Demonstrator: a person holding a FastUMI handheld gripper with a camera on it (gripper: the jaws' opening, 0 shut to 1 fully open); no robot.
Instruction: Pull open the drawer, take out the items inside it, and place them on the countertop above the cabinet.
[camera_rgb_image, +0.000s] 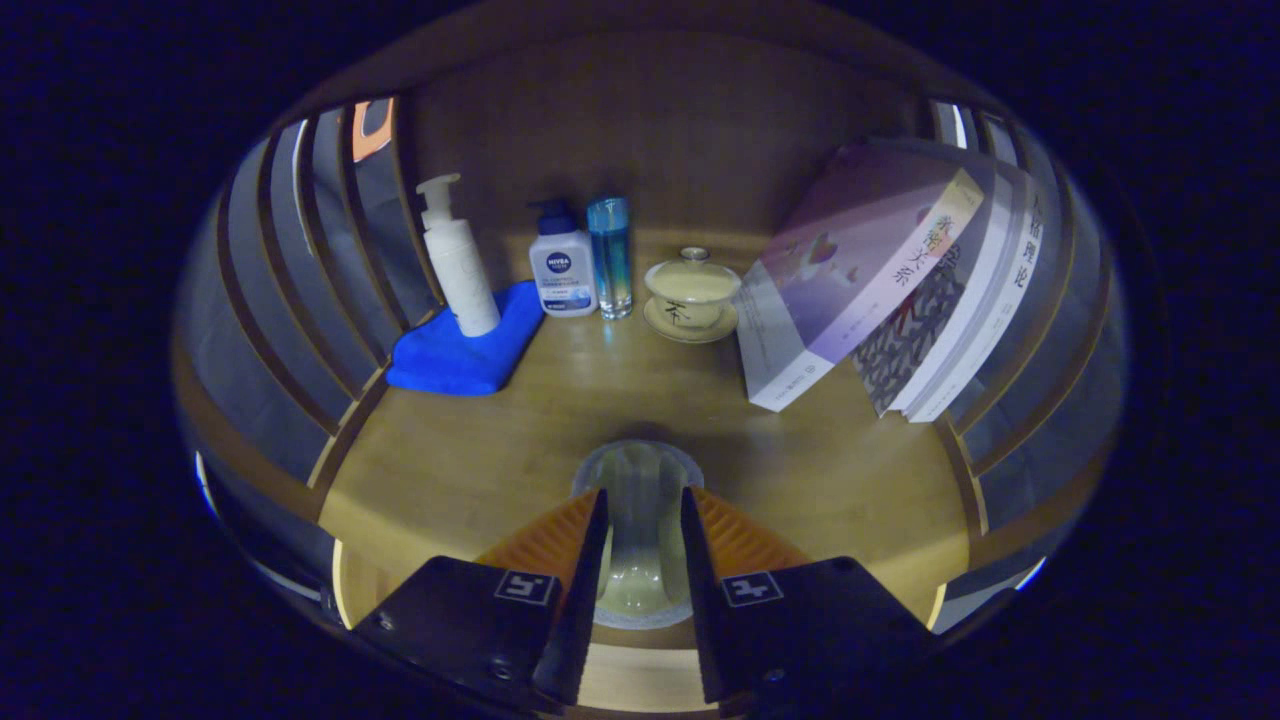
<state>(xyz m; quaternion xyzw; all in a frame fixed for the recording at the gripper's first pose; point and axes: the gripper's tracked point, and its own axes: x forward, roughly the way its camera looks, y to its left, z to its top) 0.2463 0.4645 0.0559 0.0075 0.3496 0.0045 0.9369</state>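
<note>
Both fingers clamp 1 clear cup upright, seemingly to set it on the countertop.

gripper: fingers clamp clear glass cup above countertop | beyond cup: blue cloth under pump bottle, lidded teacup, leaning books
</note>
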